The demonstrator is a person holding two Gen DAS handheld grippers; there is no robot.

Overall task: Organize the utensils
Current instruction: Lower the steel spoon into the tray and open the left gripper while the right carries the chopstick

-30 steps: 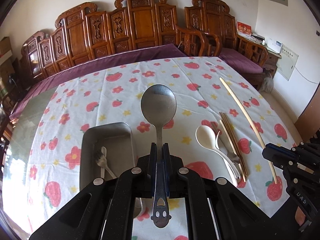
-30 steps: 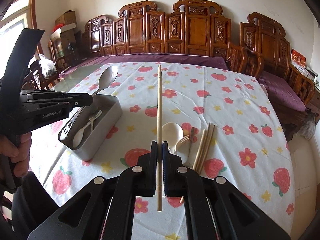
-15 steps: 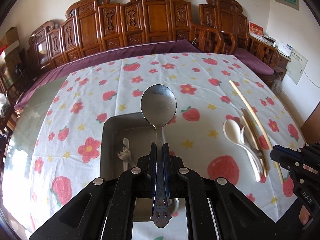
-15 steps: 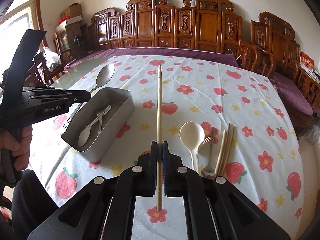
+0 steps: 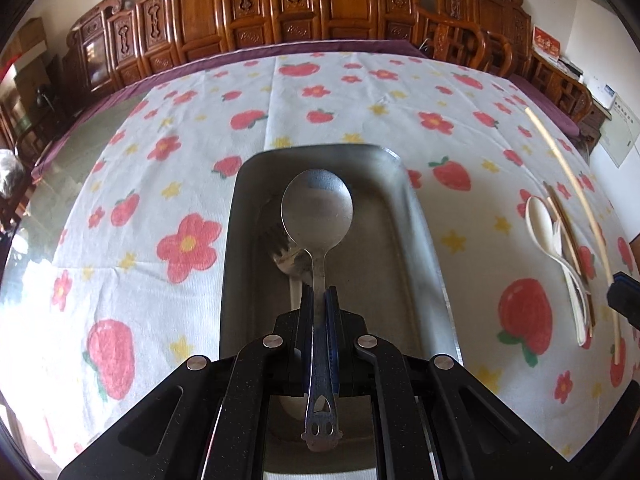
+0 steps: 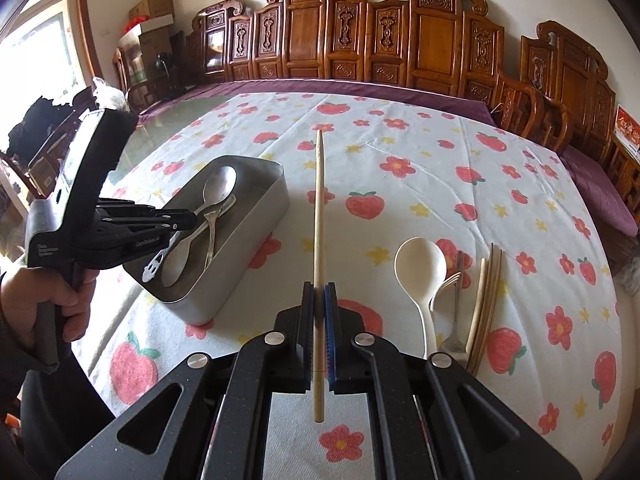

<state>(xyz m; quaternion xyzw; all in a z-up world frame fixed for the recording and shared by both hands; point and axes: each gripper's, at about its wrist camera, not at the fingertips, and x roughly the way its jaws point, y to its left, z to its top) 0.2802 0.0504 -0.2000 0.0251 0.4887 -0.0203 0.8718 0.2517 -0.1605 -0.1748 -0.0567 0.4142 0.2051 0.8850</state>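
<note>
My left gripper is shut on the handle of a metal spoon and holds it over the grey metal tray. A metal fork lies in the tray beneath it. In the right wrist view the spoon's bowl is low inside the tray, by the left gripper. My right gripper is shut on a pale wooden chopstick, held above the cloth right of the tray.
A white spoon, a metal fork and several wooden chopsticks lie on the strawberry tablecloth at the right. Carved wooden chairs line the table's far side.
My left gripper has moved left and down with the spoon, from beside the tray to directly over it. My right gripper keeps the chopstick and has shifted slightly.
</note>
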